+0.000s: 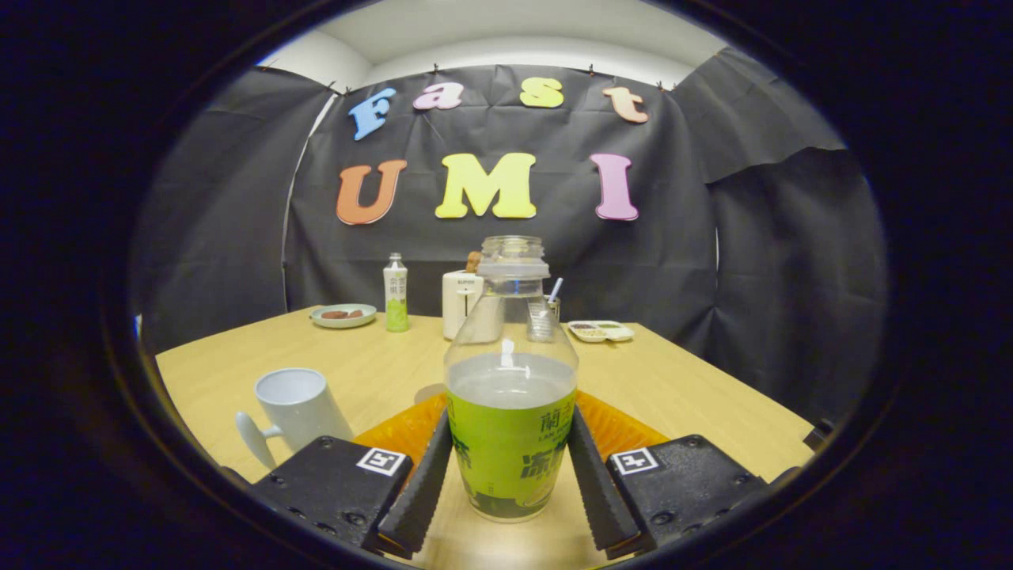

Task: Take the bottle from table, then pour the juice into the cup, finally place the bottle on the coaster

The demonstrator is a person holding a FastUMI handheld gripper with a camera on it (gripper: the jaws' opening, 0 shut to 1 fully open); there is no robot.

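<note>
Gripper view: tongs [510, 475] gripping one bottle [510, 412]

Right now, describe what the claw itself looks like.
The claw has two flat, wedge-like fingers with ribbed inner faces. Each finger is mounted on a chunky black block fastened with dark screws, and each block carries a small square black-and-white marker on top. No cables are visible.

Green-labelled clear bottle [510, 396], white cup [297, 409], seemingly ribbed orange coaster [404, 431]
</note>
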